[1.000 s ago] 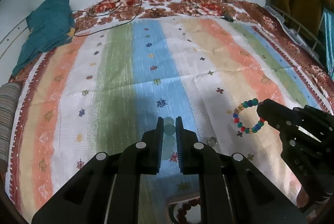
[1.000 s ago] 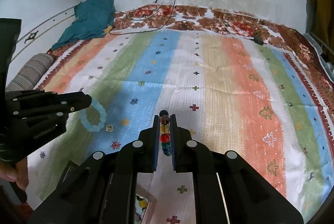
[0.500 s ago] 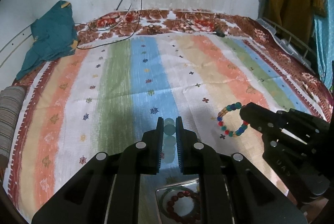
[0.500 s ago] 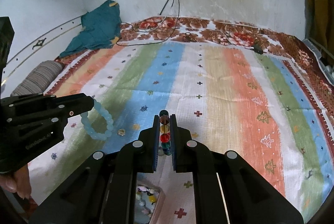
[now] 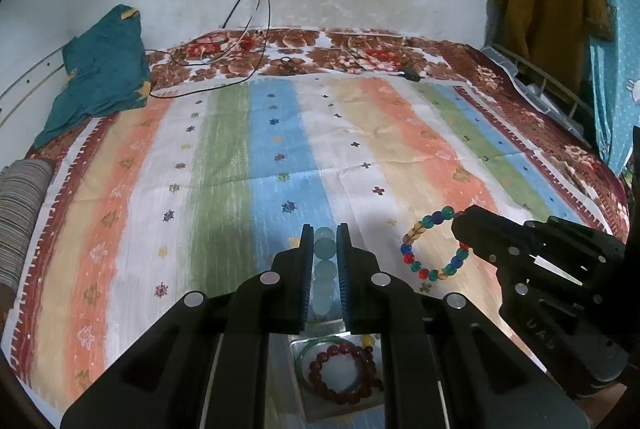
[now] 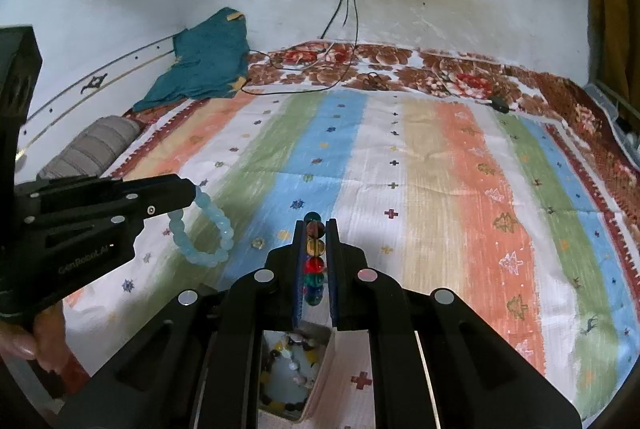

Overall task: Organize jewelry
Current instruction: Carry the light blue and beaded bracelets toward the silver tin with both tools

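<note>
Left gripper [image 5: 325,249] jaws clamp the pale blue bracelet [image 5: 324,269]; right gripper [image 6: 316,249] jaws clamp the multicoloured bracelet [image 6: 314,261]. Both judged light, limp, slippery-beaded: grip across beads.

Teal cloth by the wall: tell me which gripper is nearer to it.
Left. The left gripper, shut on the pale blue bracelet, is on the teal cloth's side of the bed. The right gripper, holding the multicoloured bracelet, sits further right.

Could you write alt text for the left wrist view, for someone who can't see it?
The left gripper pinches a pale blue bracelet above a striped bedcover. At right, the right gripper holds a multicoloured bracelet; below, a tray contains a dark red one.
</note>
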The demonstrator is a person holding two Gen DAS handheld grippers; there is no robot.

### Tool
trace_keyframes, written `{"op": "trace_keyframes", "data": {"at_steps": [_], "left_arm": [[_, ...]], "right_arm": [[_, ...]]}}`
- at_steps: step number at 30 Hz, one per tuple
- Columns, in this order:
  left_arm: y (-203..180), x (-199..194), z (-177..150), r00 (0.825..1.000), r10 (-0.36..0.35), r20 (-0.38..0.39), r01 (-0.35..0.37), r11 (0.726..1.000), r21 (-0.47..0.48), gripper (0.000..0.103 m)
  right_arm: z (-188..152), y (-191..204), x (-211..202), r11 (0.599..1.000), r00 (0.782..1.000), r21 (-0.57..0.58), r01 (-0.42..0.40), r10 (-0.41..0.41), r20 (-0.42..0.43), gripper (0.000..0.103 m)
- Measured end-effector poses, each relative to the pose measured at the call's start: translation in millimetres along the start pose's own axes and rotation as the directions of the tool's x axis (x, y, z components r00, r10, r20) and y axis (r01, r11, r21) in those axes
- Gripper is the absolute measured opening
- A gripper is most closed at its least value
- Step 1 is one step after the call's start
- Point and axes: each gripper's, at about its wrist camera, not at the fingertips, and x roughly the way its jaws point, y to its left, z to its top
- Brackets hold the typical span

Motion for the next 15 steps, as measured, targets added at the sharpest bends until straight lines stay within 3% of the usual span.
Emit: {"op": "trace_keyframes", "data": {"at_steps": [15], "left_arm": [[-8.1,-19.7,-13.9,1.000,-0.013,0.016,0.012,1.000,0.017,0.011]], "right_arm": [[-10.9,11.7,-20.3,0.999,0.999,0.000,-0.039,0.039,0.011,0.011]]}}
